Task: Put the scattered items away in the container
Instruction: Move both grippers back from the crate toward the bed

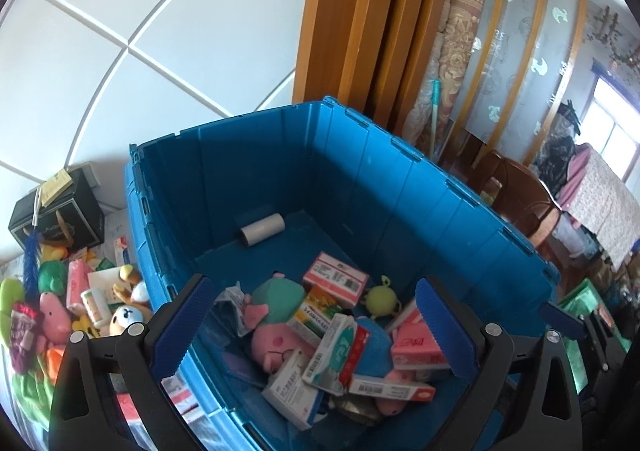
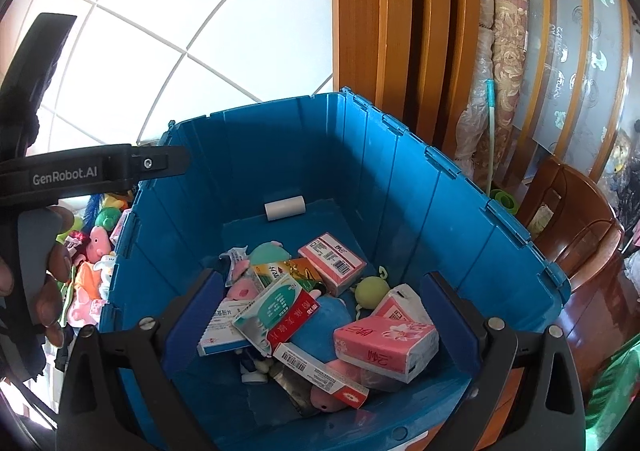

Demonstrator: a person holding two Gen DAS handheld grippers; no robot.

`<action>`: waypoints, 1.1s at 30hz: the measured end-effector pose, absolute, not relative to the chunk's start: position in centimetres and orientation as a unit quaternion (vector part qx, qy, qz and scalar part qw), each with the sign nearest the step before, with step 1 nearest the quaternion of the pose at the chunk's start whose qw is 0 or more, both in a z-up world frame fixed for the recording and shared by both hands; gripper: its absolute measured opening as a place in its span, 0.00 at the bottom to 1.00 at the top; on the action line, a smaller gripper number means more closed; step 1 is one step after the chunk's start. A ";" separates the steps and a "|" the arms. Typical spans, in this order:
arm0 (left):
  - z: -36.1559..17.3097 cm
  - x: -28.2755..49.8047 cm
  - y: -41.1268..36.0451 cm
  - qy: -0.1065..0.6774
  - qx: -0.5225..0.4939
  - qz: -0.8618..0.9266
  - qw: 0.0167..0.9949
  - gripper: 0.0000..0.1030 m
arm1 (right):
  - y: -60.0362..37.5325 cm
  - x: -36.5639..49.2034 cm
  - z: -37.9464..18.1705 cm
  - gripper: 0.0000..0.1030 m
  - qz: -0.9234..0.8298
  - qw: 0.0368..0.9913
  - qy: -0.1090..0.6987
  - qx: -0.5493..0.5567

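Blue bin of medicine boxes, plush toys

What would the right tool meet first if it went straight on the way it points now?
Probably the pile in the blue bin, likely the blue plush between its open fingers; depth is unclear.
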State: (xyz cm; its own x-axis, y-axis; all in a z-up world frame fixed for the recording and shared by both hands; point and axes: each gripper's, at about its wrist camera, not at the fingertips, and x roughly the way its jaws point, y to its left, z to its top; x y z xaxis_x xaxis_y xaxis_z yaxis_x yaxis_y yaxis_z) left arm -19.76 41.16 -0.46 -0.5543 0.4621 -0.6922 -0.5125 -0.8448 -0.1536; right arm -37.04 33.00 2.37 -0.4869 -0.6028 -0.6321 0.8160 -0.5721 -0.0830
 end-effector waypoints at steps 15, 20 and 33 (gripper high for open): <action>-1.2 -17.3 26.5 -0.028 -0.375 0.906 0.196 0.99 | 27.9 -26.1 3.2 0.97 -0.815 0.478 0.234 0.229; -2.8 -16.4 19.7 -0.041 -0.385 0.910 0.151 0.99 | 25.2 -21.5 3.0 0.97 -0.798 0.504 0.249 0.217; -5.7 -13.5 2.2 -0.089 -0.404 0.910 0.037 0.99 | 18.4 -9.5 0.7 0.97 -0.741 0.567 0.295 0.204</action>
